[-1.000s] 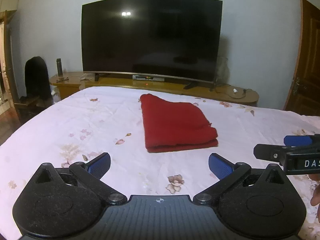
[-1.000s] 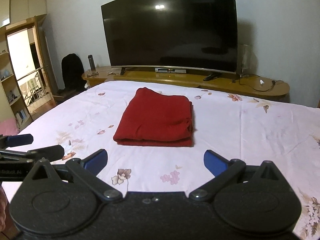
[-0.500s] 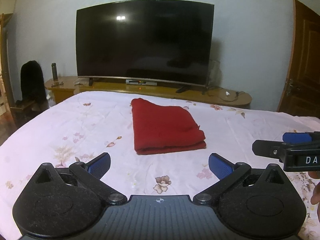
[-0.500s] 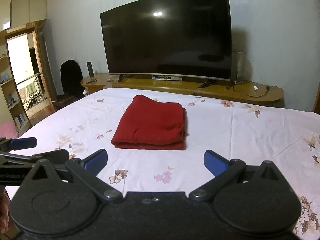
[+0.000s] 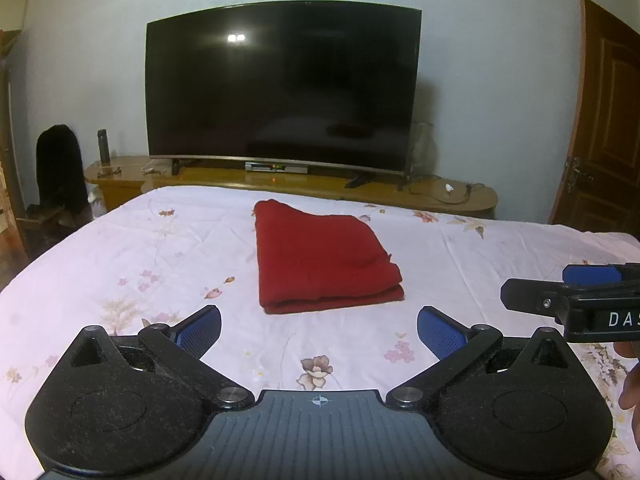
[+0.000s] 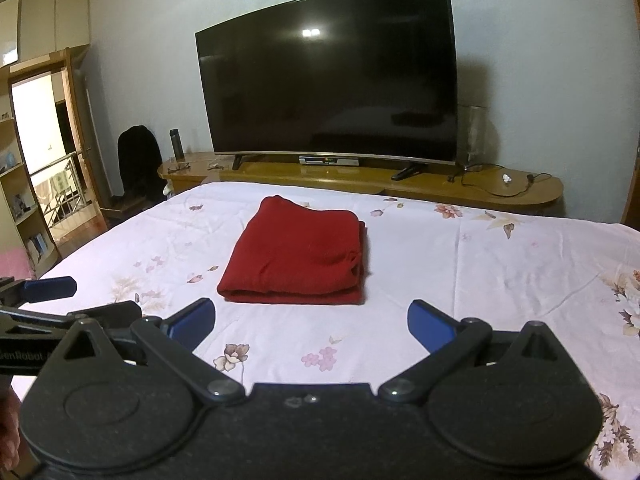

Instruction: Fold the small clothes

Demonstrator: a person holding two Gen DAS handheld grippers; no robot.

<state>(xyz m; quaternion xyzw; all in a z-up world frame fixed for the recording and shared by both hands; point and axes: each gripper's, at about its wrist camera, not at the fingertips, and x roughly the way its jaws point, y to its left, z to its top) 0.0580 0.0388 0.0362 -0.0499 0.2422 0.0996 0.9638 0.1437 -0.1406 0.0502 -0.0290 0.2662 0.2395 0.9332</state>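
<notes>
On a floral bedsheet point(image 5: 120, 248) before a television point(image 5: 282, 84), we hold the left gripper point(image 5: 319, 326) and right gripper point(image 6: 311, 320) wide apart and empty, judging the folded red garment point(image 5: 320, 256) best left undisturbed.

Dim indoor light, ceiling-lamp glare on the television screen point(image 5: 236, 38), fisheye-bent dark corners, slightly grainy focus

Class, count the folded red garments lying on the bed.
1: the red garment lies folded mid-bed on the floral sheet, ahead of both open grippers. None other shows.
</notes>
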